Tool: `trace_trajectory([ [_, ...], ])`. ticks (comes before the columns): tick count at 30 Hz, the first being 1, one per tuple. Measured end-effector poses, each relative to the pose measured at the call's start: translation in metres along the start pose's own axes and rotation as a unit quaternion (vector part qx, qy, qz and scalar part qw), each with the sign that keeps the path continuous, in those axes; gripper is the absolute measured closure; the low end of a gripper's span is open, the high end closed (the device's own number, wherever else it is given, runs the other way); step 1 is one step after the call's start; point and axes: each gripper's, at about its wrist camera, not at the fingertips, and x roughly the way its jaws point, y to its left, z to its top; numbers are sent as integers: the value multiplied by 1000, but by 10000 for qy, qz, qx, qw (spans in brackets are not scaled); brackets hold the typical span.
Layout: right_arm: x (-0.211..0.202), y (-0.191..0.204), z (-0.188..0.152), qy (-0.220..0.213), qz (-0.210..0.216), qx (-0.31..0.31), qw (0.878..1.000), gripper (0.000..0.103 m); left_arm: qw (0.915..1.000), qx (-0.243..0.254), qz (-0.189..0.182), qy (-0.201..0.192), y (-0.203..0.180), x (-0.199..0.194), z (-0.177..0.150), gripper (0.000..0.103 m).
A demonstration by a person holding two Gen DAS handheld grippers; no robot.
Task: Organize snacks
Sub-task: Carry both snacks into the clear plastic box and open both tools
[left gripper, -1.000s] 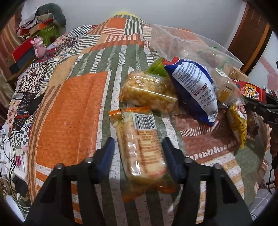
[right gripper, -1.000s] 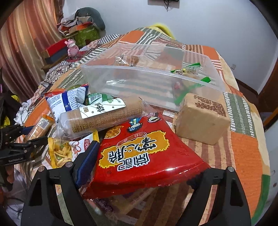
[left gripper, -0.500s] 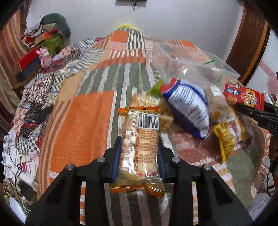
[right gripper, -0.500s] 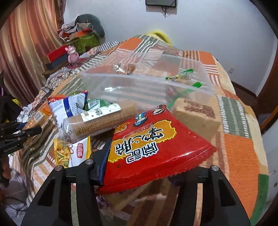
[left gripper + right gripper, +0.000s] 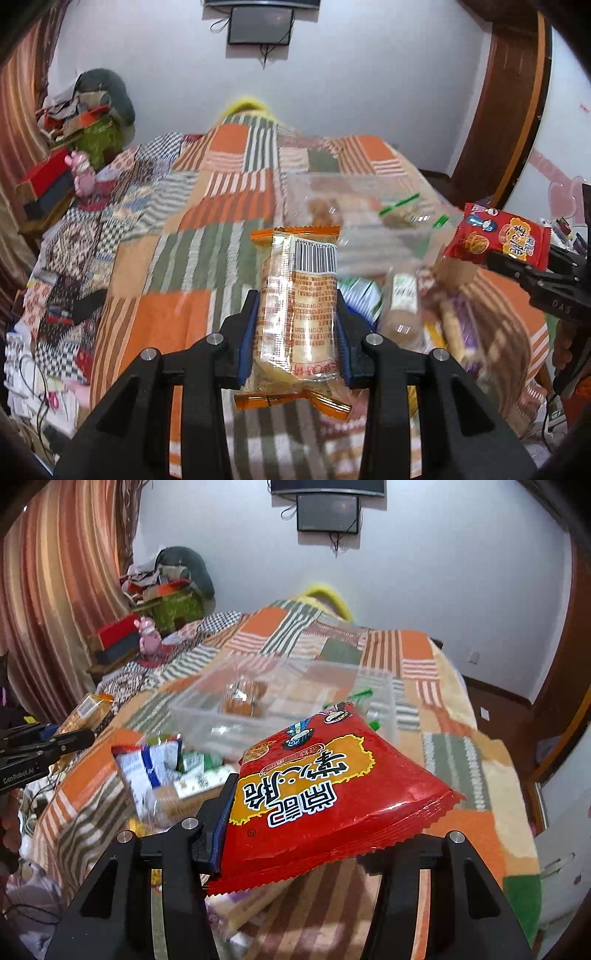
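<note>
My left gripper (image 5: 297, 332) is shut on a clear orange-ended biscuit pack (image 5: 297, 306) and holds it above the bed. My right gripper (image 5: 295, 812) is shut on a red snack bag (image 5: 325, 797), lifted off the pile; the bag hides its right finger. A clear plastic bin (image 5: 288, 698) stands on the bed ahead, with a small brown snack and green-marked packets inside; it also shows in the left wrist view (image 5: 362, 206). The red bag (image 5: 498, 240) and the right gripper show at the right of the left wrist view.
A pile of loose snacks (image 5: 166, 775) lies on the patchwork blanket (image 5: 221, 206) between the grippers: a blue-white bag, a green-labelled cracker roll, others blurred. Boxes, a pink toy (image 5: 147, 635) and clothes sit at the far left. A wooden door frame stands at the right.
Both grippers rose and tilted up with their packs. The left closed on the biscuit pack a second ago and lifted it. The red bag came clear of the pile.
</note>
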Motion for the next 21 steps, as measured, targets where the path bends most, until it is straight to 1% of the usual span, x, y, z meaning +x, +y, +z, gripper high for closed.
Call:
trace_trajectory([
  [5, 3, -5, 14, -158, -55, 35, 9999, 54, 9998, 127, -97, -117, -13, 10, 23, 67],
  [12, 18, -12, 37, -301, -82, 59, 9995, 54, 9992, 267, -226, -192, -31, 35, 53, 67],
  [16, 30, -13, 43, -323, -101, 32, 9994, 54, 9988, 333, -297, -185, -40, 52, 65, 67],
  [21, 52, -14, 50, -242, -90, 42, 9997, 54, 9985, 371, -380, -99, -50, 81, 78, 67],
])
